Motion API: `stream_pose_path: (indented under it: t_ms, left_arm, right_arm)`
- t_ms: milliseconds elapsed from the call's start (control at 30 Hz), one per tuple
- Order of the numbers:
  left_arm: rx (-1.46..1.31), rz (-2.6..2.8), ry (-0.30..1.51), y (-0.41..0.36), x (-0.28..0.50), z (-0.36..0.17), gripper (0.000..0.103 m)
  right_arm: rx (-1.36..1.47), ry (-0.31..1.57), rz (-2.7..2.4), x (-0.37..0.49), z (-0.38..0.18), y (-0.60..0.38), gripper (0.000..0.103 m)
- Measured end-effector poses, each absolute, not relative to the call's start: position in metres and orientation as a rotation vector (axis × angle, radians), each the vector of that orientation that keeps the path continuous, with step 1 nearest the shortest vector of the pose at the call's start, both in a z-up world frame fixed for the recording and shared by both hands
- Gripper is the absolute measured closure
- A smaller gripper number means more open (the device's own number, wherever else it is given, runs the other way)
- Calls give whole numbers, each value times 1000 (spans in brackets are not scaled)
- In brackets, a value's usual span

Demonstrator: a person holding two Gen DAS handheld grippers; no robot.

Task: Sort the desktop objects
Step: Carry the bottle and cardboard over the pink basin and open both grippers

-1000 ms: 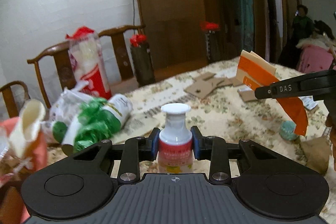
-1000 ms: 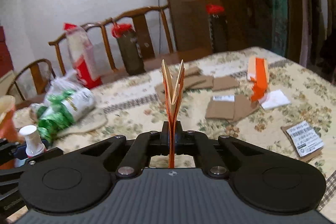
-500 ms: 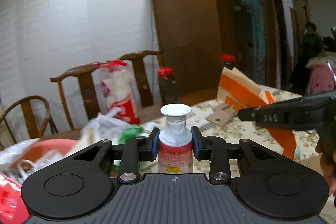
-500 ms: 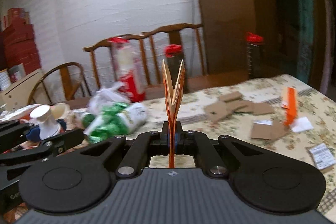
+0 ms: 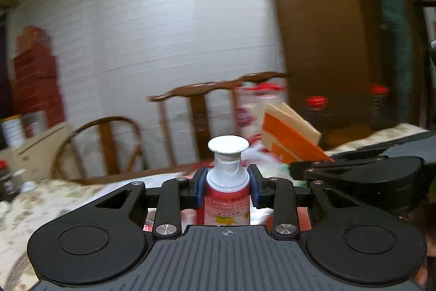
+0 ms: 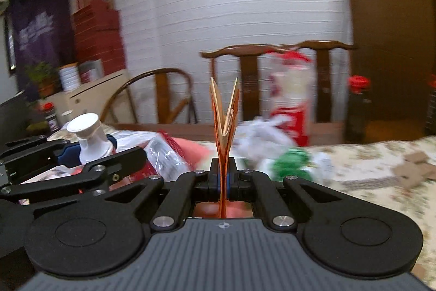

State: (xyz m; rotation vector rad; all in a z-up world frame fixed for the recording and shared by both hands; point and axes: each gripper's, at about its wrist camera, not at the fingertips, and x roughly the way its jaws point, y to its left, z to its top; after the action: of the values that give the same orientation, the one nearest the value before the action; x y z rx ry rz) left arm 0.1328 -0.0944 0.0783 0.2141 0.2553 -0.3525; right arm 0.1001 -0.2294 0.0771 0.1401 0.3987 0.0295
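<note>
Closest in, the left gripper (image 5: 227,191) clamps a small bottle (image 5: 227,198) between its blue pads, gripping it at the shoulder just above the red and pink label. The bottle stands upright, its flat white cap (image 5: 228,145) clear above the fingers. Just to its right the right gripper (image 6: 224,177) is pinched tight on a flattened orange carton (image 6: 224,116), the thin card caught edge-on between the pads and fanning open into a V at the top. From the left gripper's side the same carton shows its broad orange and tan face, tilted.

Both tools are held side by side above the near end of a table with a floral cloth (image 6: 381,154). Beneath and just beyond them sits a heap of crumpled clear plastic bags (image 6: 163,157), something pink or red under it, and a green and white packet (image 6: 294,164) lying on the cloth. Some brown cardboard scraps (image 6: 414,168) lie well apart to the right.

Past the table stand wooden chairs (image 6: 250,83), a red and white bag (image 6: 293,97) against one. A dark red-capped bottle (image 6: 358,102) is beside it. Behind is a white wall, stacked red boxes (image 6: 96,34) at left, a brown cabinet (image 5: 327,53) at right.
</note>
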Motion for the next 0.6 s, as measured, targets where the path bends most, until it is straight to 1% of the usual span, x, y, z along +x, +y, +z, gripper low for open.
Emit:
stream_pose_path:
  t_ms: [200,233,300,333,367,400,433,467,500,533,567,600]
  left_arm:
    - [142,-312,293,-45,150,69,72]
    - [135,-303,295,-41,151,68,71]
    - [142,-289,282,-37,153,68,67]
    - [143,-289,281,-34,151,68,62]
    - [144,-293,280,-33,151,68,60]
    - [144,-299,277,-32,154,68,52]
    - [146,-296,273,-32,155,68,43]
    - [150,-291,267,-33,155,67,37]
    - [151,-300,269,-33,156,65,34]
    - [146,-305,268,-32,156,64,28]
    - [126,-312,268,-30,155,64,25]
    - [109,-327,276,-29,156,65,23]
  right_arm:
    - [125,453,84,127,64,-176,99]
    - [114,474,86,131,59,-167,99]
    - [102,499,78,137,49,-156,98]
    - [84,524,72,140,45,-151,95]
    - [64,535,68,142,41,-147,94]
    - [29,520,58,139,40,-140,94]
    - [-3,515,53,138,39,-134,82]
    - [-20,517,61,138,40,-129,57]
    - [-28,518,73,136,41,-125,48]
    - [-42,501,49,133,43,-121,35]
    - [-65,478,28,129,46,-117,29]
    - [-91,462,26,126,47,-116,28]
